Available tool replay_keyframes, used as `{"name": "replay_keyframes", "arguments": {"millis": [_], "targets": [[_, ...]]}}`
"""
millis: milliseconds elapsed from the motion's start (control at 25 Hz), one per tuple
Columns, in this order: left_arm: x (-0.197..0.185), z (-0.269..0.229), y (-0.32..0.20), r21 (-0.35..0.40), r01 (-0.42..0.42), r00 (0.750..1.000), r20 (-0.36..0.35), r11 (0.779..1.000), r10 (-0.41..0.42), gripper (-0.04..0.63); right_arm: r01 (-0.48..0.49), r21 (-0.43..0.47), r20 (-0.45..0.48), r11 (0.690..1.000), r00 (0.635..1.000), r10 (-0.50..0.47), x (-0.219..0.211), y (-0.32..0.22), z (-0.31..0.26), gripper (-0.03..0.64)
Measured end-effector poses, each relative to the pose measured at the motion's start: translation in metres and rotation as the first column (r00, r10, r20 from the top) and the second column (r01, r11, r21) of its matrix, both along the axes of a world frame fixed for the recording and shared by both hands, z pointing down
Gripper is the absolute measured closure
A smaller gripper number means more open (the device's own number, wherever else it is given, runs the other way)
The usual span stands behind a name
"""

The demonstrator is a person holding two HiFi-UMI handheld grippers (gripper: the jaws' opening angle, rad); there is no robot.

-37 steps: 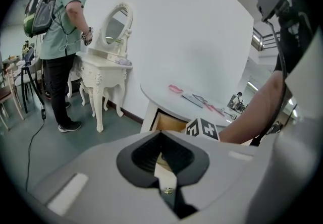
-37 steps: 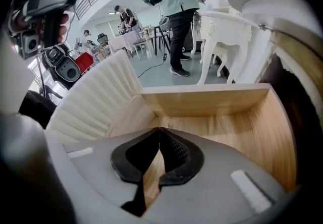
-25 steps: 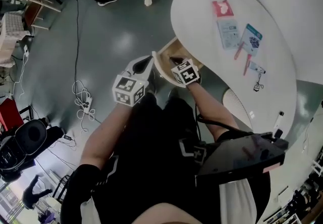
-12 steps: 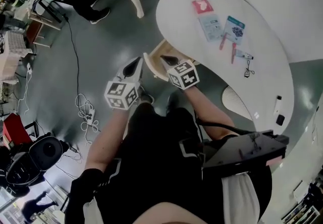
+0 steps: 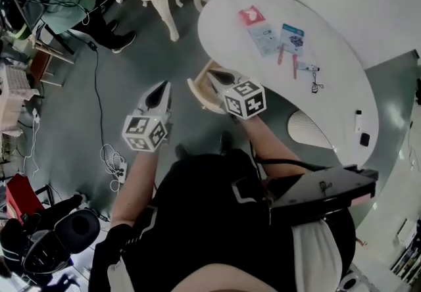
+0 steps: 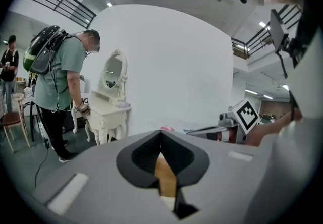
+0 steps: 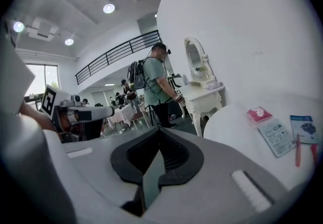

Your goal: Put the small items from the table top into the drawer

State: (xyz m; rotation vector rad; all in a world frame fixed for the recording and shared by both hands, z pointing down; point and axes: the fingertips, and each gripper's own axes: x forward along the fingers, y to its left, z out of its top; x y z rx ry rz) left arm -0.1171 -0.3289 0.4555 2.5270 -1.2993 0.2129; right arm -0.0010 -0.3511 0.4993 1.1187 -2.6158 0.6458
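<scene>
Small items (image 5: 264, 39) lie clustered on the white table (image 5: 342, 106), beyond and to the right of the open drawer (image 5: 199, 93). Right gripper (image 5: 212, 74), jaws closed and empty, is nearer. Left gripper (image 5: 163, 85), likewise closed and empty, hangs over the floor.
</scene>
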Motion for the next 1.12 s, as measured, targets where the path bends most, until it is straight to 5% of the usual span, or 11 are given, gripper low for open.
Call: {"name": "replay_keyframes", "arguments": {"millis": [480,1120], "targets": [[-0.017,-0.046,0.011,0.102,-0.141,0.989,-0.029,0.985,0.144,0.595,-0.107,0.094,0.030,0.990,0.994,0.104,-0.019,0.018,-0.065,0.615],[-0.036,-0.072,0.011,0.161,-0.111,0.991,-0.057,0.981,0.122,0.595,-0.143,0.241,0.026,0.960,0.990,0.141,-0.024,0.021,-0.112,0.616]]}}
